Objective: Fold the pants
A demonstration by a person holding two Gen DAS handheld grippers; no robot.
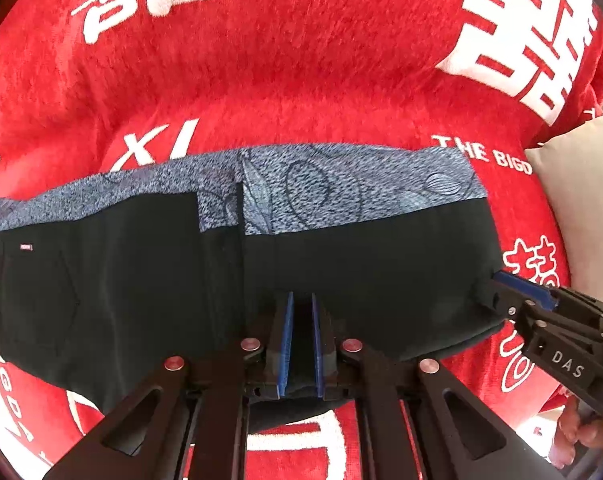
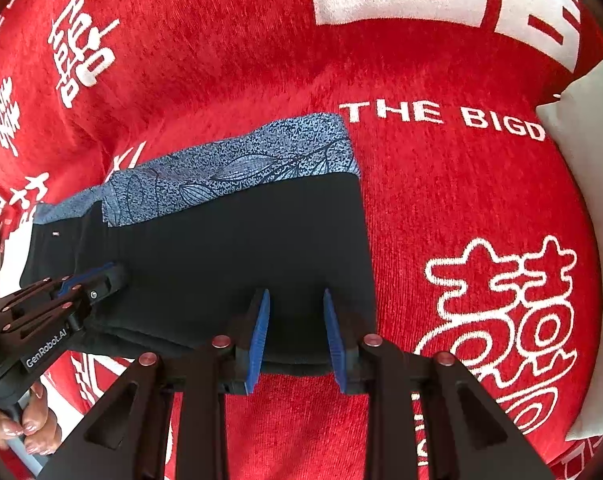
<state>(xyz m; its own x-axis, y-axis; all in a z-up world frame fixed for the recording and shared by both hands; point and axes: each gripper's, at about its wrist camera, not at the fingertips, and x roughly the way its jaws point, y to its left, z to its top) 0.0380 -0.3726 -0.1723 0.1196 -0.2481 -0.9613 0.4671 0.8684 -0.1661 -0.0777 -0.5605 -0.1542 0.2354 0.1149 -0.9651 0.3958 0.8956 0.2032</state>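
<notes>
Black pants [image 1: 141,272] with a blue-grey patterned band [image 1: 341,192] lie folded on a red blanket; they also show in the right wrist view [image 2: 237,248]. My left gripper [image 1: 301,304] rests over the pants' near edge, its blue pads close together with a narrow gap and dark cloth between them. In the right wrist view the left gripper [image 2: 113,270] lies on the pants' left part. My right gripper [image 2: 295,300] is open, its pads astride the near right edge of the pants. It shows at the right edge of the pants in the left wrist view [image 1: 501,280].
The red blanket [image 2: 441,200] with white lettering covers the whole surface. A beige pillow [image 1: 581,200] lies at the right, also in the right wrist view [image 2: 589,152]. A hand [image 2: 25,428] holds the left gripper's handle.
</notes>
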